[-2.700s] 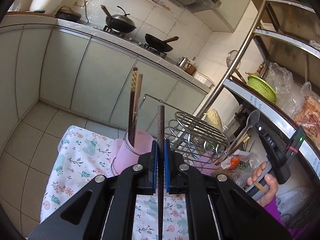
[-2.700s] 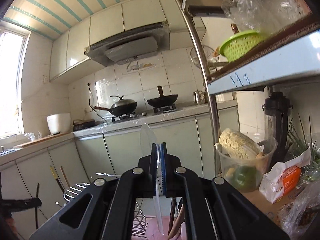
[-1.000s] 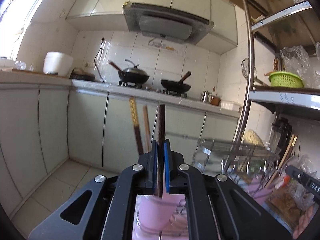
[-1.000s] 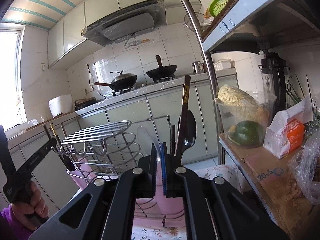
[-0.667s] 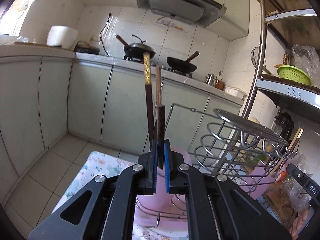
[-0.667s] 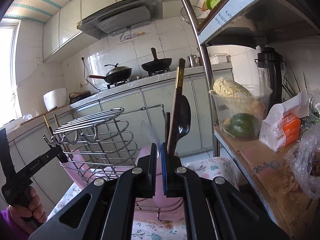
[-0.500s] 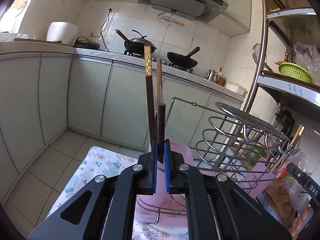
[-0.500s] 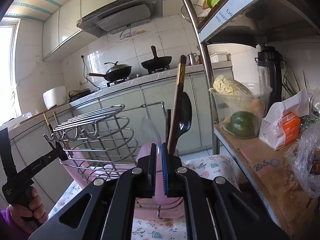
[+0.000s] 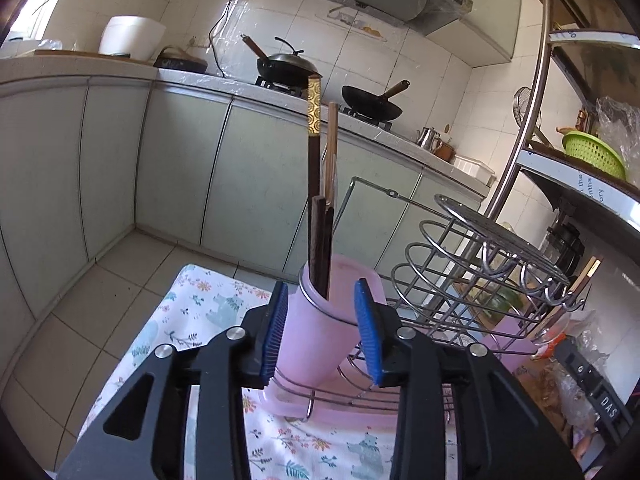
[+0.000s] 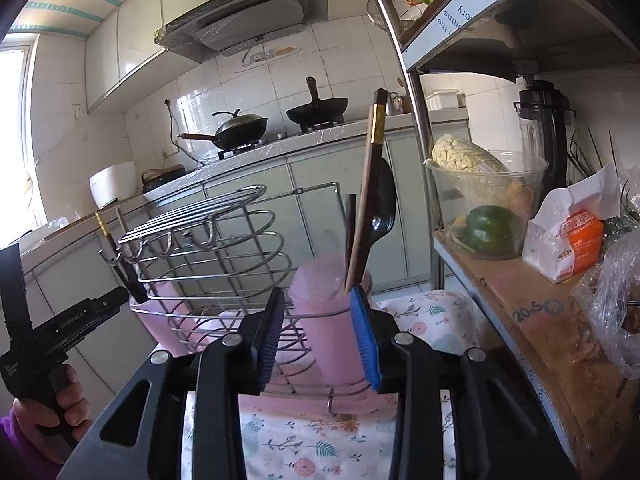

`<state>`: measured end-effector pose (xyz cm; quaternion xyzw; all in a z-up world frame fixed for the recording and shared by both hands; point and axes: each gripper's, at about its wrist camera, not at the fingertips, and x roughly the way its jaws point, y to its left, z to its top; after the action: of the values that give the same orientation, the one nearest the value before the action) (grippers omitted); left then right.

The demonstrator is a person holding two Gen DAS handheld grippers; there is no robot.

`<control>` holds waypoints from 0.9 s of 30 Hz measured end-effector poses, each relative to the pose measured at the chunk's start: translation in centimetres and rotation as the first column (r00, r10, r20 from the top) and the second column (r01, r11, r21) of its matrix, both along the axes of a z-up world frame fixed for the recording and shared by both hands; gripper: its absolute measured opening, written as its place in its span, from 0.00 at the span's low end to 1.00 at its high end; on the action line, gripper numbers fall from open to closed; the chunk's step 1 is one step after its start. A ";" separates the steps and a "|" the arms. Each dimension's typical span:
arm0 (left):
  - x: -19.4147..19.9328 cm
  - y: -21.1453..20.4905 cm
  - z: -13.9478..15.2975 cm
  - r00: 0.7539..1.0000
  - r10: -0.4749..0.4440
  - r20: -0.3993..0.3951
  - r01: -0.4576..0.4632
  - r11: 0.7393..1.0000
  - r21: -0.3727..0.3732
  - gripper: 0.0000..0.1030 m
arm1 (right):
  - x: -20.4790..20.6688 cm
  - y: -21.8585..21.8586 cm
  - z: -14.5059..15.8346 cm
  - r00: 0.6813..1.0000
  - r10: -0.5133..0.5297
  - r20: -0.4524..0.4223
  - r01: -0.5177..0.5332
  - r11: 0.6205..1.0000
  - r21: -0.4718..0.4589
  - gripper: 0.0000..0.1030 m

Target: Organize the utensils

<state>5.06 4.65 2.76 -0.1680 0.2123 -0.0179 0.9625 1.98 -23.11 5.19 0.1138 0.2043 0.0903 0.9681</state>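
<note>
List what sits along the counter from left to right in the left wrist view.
Rice cooker → lidded wok → open wok → kettle.

White tiled walls (image 9: 264,12), pale green cabinets (image 9: 248,184) upper left of my view, tiled floor (image 9: 80,296) below, window (image 10: 14,120) glowing.

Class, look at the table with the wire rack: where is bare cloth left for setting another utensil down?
Free: floral cloth left of the pink cup, toward its floor-side edge. Crowded: wire rack, shelf with boxes and bags.
</note>
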 end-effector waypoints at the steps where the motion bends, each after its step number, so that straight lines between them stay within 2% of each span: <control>1: -0.1 0.0 0.1 1.000 0.000 -0.005 0.000 1.000 -0.002 0.35 | -0.2 0.1 0.0 1.000 0.004 -0.001 -0.004 1.000 -0.002 0.33; 8: -1.5 -0.9 0.8 0.999 -0.025 -0.032 0.026 0.999 0.034 0.42 | -1.2 0.7 -0.4 0.999 0.041 -0.035 -0.042 0.999 -0.011 0.33; 11: -2.1 -1.2 0.8 0.998 -0.037 -0.045 0.038 0.999 0.023 0.42 | -1.7 1.4 -0.9 0.996 0.062 -0.057 -0.065 0.997 -0.042 0.33; 12: -2.2 -1.3 0.9 0.998 -0.044 -0.052 0.045 0.999 0.013 0.42 | -1.9 1.7 -1.1 0.995 0.070 -0.066 -0.074 0.996 -0.057 0.35; 13: -2.3 -1.4 0.9 0.997 -0.048 -0.056 0.049 0.999 0.007 0.42 | -2.0 2.0 -1.2 0.994 0.081 -0.078 -0.086 0.994 -0.067 0.43; 15: -2.7 -1.5 0.8 0.996 -0.056 -0.063 0.056 0.998 -0.007 0.42 | -2.3 2.3 -1.5 0.990 0.105 -0.098 -0.112 0.991 -0.071 0.47; 19: -3.5 -2.2 0.6 0.995 -0.070 -0.077 0.070 0.998 0.000 0.42 | -2.6 3.3 -2.0 0.980 0.132 -0.145 -0.149 0.982 -0.113 0.47; 27: -5.0 -3.9 0.3 0.988 -0.104 -0.111 0.110 0.993 0.042 0.42 | -3.6 3.6 -1.8 0.980 0.131 -0.149 -0.151 0.979 -0.134 0.47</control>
<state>0.05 0.79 3.05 -0.1338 0.2734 -0.0552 0.9509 -1.65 -19.56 3.41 0.0344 0.2851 0.1354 0.9483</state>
